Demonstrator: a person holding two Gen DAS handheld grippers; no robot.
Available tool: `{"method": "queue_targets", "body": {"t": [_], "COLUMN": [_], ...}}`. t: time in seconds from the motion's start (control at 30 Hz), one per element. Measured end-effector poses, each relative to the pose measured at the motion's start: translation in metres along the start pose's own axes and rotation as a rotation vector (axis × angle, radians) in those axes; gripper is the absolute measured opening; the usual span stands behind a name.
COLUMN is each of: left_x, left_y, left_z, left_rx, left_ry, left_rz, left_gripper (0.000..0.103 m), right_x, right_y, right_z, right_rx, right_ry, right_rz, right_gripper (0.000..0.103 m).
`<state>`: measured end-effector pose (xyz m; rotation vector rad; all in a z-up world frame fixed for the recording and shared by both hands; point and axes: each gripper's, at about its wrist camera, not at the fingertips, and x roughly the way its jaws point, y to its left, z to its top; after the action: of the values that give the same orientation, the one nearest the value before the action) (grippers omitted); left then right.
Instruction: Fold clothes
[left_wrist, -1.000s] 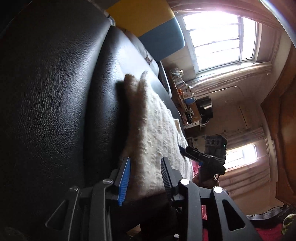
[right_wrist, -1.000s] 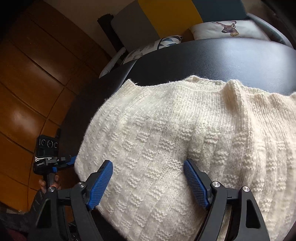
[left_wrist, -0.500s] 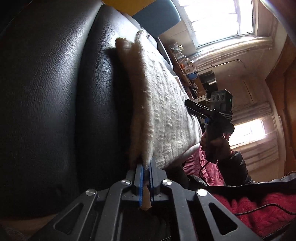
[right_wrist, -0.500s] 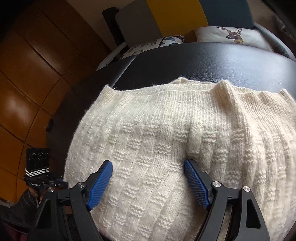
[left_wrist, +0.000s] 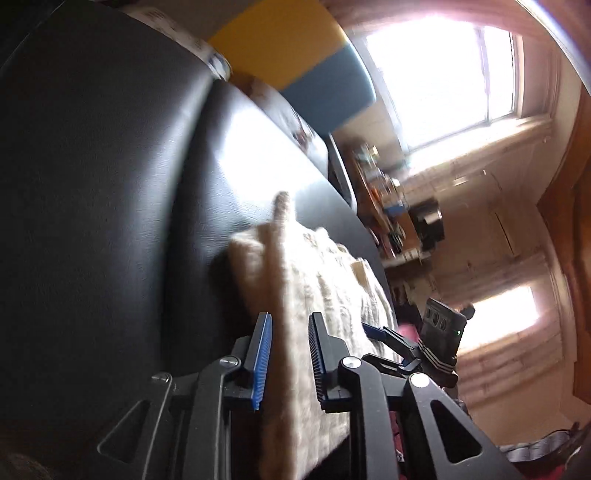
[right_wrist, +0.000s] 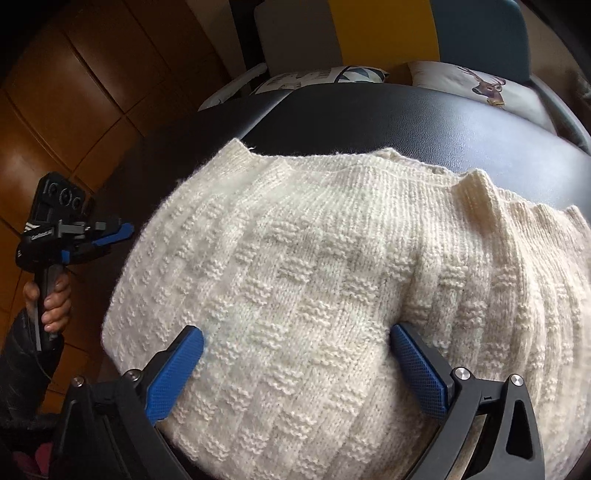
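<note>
Your cream sweater (right_wrist: 314, 295) lies spread on the black leather cushion (right_wrist: 406, 122). Your left gripper (left_wrist: 288, 354) has just been opening, its jaws parted around the sweater's edge without pinching it. Your right gripper (right_wrist: 295, 369), also just widening, hovers over the sweater's middle, likely ready to smooth it.

Our right gripper (right_wrist: 295, 363), its jaws just opened wide, hovers over the cream knit sweater (right_wrist: 332, 258) spread on the black leather cushion (right_wrist: 406, 122); our left gripper (right_wrist: 127, 230) stands beside it.
</note>
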<state>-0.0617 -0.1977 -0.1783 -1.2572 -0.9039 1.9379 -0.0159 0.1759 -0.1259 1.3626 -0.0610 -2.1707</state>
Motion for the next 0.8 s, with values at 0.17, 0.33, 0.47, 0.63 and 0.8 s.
{"method": "queue_targets", "body": {"t": [0.17,0.33,0.47,0.63,0.8], "left_x": [0.038,0.028,0.002,0.014,-0.012], "left_y": [-0.007,-0.024,-0.045,0.005,0.0], "left_z": [0.021,0.014,0.0,-0.003,0.006], "left_rx": [0.003,0.089,0.174,0.077,-0.032], "left_ry": [0.081,0.061,-0.006,0.048,-0.074], "left_rz": [0.002,0.029,0.112,0.356,0.148], "left_gripper": [0.022,0.004,0.003,0.0,0.011], "right_x": [-0.004,-0.007,-0.005,0.0,0.0], "right_y": [-0.004,-0.006,-0.003,0.007,0.011], "right_z": [-0.004,-0.006,-0.005,-0.007,-0.009], "right_rx": [0.027,0.03,0.023,0.006,0.002], "right_ry": [-0.026,-0.04,-0.036,-0.043,-0.05], "right_rz": [0.043,0.059,0.049,0.007,-0.001], "right_gripper": [0.103,0.103,0.103,0.103,0.103]}}
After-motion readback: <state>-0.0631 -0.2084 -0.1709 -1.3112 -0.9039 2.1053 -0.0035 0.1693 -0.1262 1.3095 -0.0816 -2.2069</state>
